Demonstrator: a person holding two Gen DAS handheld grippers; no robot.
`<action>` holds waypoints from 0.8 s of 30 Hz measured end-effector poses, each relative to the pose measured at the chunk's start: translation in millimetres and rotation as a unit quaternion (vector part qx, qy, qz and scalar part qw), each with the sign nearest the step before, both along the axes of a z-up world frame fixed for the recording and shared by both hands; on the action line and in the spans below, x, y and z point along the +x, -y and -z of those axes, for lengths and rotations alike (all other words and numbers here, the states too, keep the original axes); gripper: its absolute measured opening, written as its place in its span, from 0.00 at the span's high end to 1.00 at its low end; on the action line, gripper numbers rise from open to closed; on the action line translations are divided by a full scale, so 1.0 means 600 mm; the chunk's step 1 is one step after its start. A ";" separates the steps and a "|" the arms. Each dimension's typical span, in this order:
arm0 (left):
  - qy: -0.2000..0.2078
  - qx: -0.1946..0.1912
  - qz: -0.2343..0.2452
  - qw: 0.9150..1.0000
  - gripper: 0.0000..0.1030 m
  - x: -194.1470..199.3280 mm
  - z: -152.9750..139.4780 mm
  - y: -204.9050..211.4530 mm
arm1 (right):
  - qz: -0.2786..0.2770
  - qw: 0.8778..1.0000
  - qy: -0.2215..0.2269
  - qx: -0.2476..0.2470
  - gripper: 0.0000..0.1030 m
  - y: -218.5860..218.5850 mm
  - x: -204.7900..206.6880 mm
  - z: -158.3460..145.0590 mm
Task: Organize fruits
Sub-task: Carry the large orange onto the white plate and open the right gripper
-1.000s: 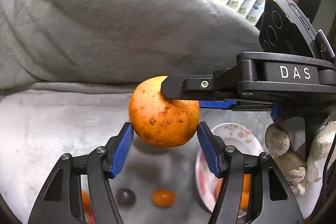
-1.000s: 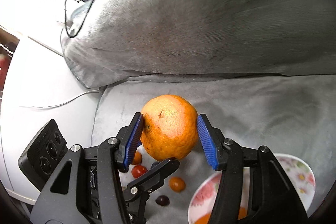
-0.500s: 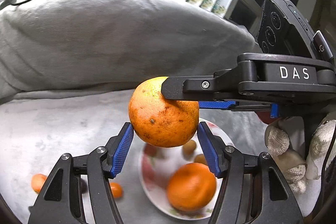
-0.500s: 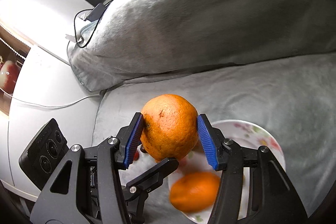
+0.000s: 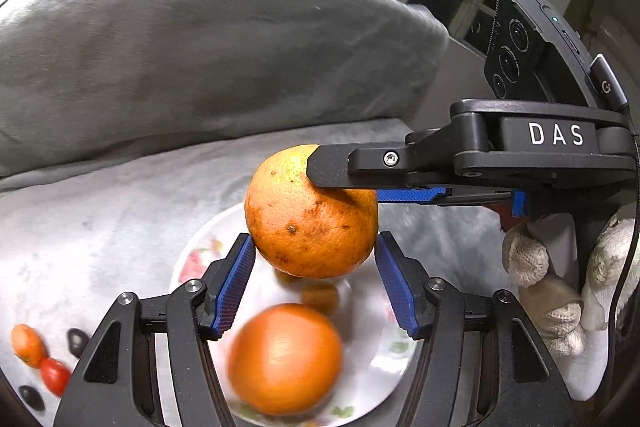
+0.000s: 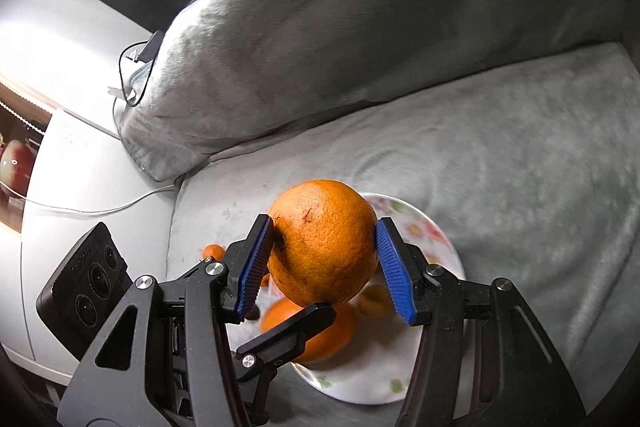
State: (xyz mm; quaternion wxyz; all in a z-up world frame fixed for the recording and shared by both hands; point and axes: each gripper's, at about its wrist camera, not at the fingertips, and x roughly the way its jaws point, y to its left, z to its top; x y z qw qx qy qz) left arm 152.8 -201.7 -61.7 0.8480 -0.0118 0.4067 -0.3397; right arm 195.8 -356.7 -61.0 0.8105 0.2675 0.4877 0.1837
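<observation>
Two grippers are meeting at one orange. The right gripper is squeezing it between its blue pads, which are pressing on the fruit's left and right flanks, so the jaws are standing partly open around a wide load. The left gripper is sitting just under the same orange; its left pad is touching or nearly touching the peel, its right pad is standing just clear, so its jaws are open and not clamping.

Below the held fruit, a white flowered plate is lying on a grey blanket. A second orange, blurred, and some small brownish fruits are resting on the plate. Off the plate's left side, small red and orange tomatoes and dark fruits are lying on the blanket. A gloved hand is gripping the right tool's handle. A large grey pillow is lying behind the plate.
</observation>
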 end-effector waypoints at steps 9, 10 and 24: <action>-0.008 0.014 0.027 1.000 0.41 -0.011 0.012 0.045 | 0.017 1.000 -0.021 0.011 0.46 0.045 -0.023 0.023; -0.008 0.015 0.028 0.999 0.41 -0.012 0.013 0.049 | 0.018 1.000 -0.022 0.012 0.46 0.047 -0.024 0.024; 0.002 0.020 0.058 0.998 0.47 -0.029 0.001 0.075 | 0.035 0.999 -0.019 0.000 0.46 0.077 -0.040 0.023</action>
